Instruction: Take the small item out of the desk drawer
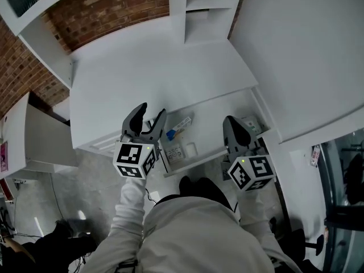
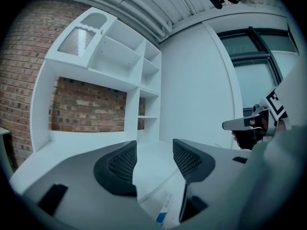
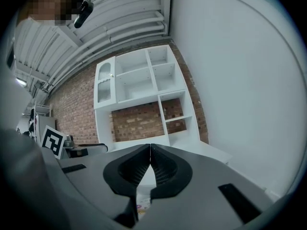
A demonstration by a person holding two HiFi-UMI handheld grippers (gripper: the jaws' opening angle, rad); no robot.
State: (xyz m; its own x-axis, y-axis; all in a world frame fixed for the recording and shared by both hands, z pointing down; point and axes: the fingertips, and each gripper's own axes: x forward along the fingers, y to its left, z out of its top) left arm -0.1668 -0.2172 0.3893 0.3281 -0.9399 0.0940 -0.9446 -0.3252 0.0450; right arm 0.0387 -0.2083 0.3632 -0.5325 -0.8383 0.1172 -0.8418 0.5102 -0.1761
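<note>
The desk drawer (image 1: 196, 160) stands pulled out under the white desk top (image 1: 159, 67). Inside lie a slim white box with a blue end (image 1: 177, 127), two small white packets (image 1: 174, 151), and another small item (image 1: 250, 123) at the right end. My left gripper (image 1: 151, 112) hovers over the drawer's left end, open, with nothing between its fingers; in the left gripper view the gripper (image 2: 154, 150) looks over the white box (image 2: 165, 207). My right gripper (image 1: 229, 120) hangs above the drawer's right part, shut and empty, its pads touching (image 3: 150, 150).
A white shelf unit (image 3: 144, 80) stands on the desk's back against a brick wall (image 1: 108, 7). A white wall panel (image 1: 307, 50) bounds the right side. A low white cabinet (image 1: 34, 135) is at the left. The person's torso (image 1: 193, 232) is close to the drawer front.
</note>
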